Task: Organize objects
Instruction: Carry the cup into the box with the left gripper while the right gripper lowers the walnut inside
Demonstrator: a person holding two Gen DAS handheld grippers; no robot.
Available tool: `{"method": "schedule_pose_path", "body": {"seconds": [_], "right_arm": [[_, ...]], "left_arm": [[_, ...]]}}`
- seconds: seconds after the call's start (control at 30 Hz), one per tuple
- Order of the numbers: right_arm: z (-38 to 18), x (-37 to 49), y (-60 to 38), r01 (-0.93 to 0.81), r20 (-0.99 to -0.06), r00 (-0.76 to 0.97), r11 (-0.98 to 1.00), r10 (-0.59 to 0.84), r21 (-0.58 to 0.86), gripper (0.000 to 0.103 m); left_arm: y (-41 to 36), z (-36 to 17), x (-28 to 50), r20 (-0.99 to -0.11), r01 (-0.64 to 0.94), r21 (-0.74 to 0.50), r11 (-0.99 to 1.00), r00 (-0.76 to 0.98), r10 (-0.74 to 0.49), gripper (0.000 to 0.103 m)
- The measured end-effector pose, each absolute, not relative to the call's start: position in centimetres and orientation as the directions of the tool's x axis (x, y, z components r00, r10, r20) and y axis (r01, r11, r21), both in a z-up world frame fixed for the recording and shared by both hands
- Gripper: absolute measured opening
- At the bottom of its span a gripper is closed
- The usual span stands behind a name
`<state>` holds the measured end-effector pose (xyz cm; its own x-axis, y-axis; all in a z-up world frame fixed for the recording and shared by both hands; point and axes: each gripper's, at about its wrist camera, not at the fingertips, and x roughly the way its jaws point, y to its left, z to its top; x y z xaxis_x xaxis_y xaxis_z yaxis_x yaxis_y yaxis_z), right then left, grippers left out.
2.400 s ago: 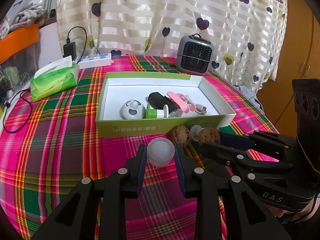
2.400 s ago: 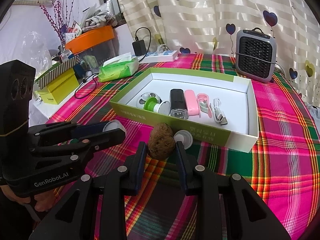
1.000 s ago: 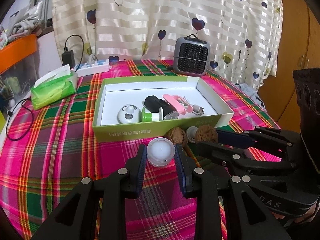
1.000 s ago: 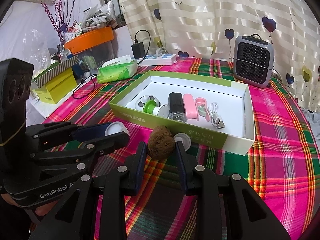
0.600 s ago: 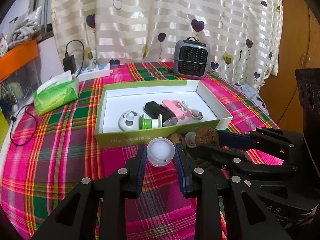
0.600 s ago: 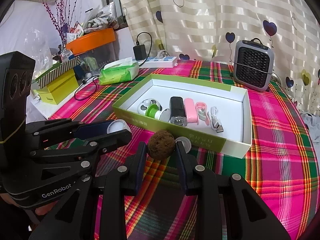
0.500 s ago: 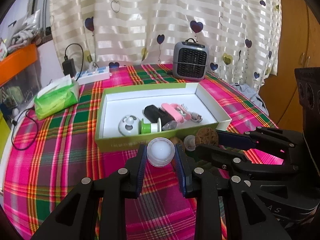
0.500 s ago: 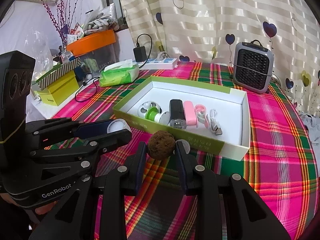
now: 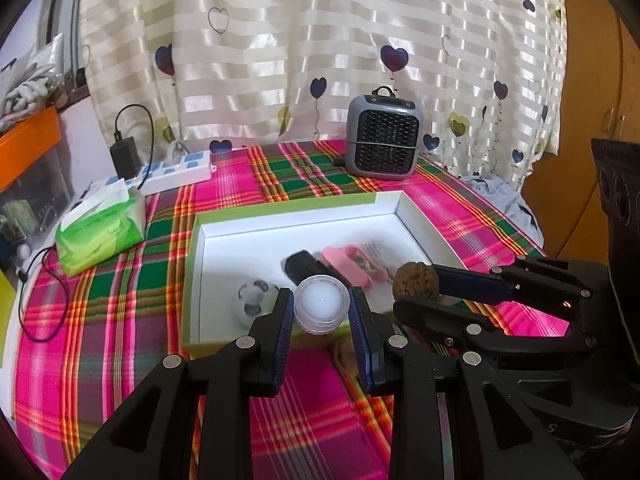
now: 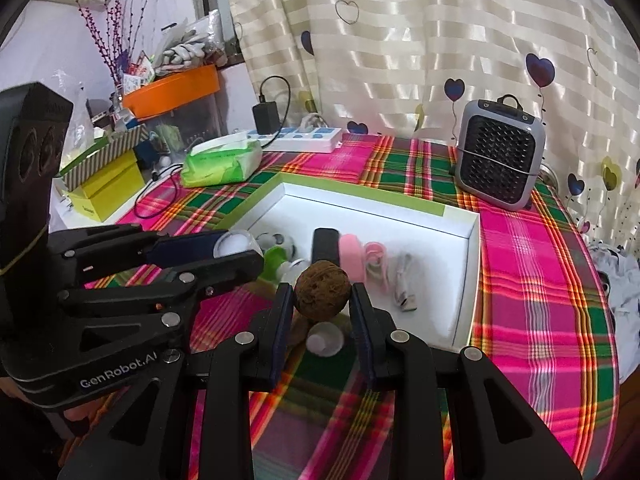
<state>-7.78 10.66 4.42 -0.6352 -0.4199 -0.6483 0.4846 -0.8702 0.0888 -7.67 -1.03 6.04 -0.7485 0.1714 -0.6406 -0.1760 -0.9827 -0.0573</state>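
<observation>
Heater (image 9: 383, 139) behind box (image 9: 296, 208), tissues (image 9: 102, 230) left.

Left gripper (image 9: 321, 322): matt black plastic, shiny metal screw heads, dark blue pads (image 9: 285, 332). It clamps a frosted translucent plastic jar (image 9: 321, 309), smooth. Right gripper (image 10: 322, 318), same build, clamps a walnut (image 10: 322, 290), brown, rough, matt. Table (image 10: 536, 320) cloth is woven plaid. Box (image 10: 474, 264): smooth cardboard, white inside, green outside. Heater (image 10: 500, 158): grey plastic, black mesh grille. Curtain (image 9: 320, 40): satin sheen. Tissue pack (image 9: 100, 232): glossy green film.
</observation>
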Motion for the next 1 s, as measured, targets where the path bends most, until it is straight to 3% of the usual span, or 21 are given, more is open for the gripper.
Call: {"method": "schedule_pose_path", "body": {"seconds": [0.57, 1.0], "right_arm": [[1.8, -11.8, 11.7, 0.434, -0.723, -0.582, -0.894, -0.372, 0.111, 0.030], [1.3, -12.2, 12.3, 0.425, -0.710, -0.578, -0.891, -0.402, 0.159, 0.030]], "left_arm": [[-1.5, 4.2, -12.9, -0.671, -0.145, -0.051, -0.988, -0.727, 0.142, 0.026], [-1.7, 2.4, -14.5, -0.707, -0.129, -0.044, -0.991, -0.697, 0.122, 0.026]]}}
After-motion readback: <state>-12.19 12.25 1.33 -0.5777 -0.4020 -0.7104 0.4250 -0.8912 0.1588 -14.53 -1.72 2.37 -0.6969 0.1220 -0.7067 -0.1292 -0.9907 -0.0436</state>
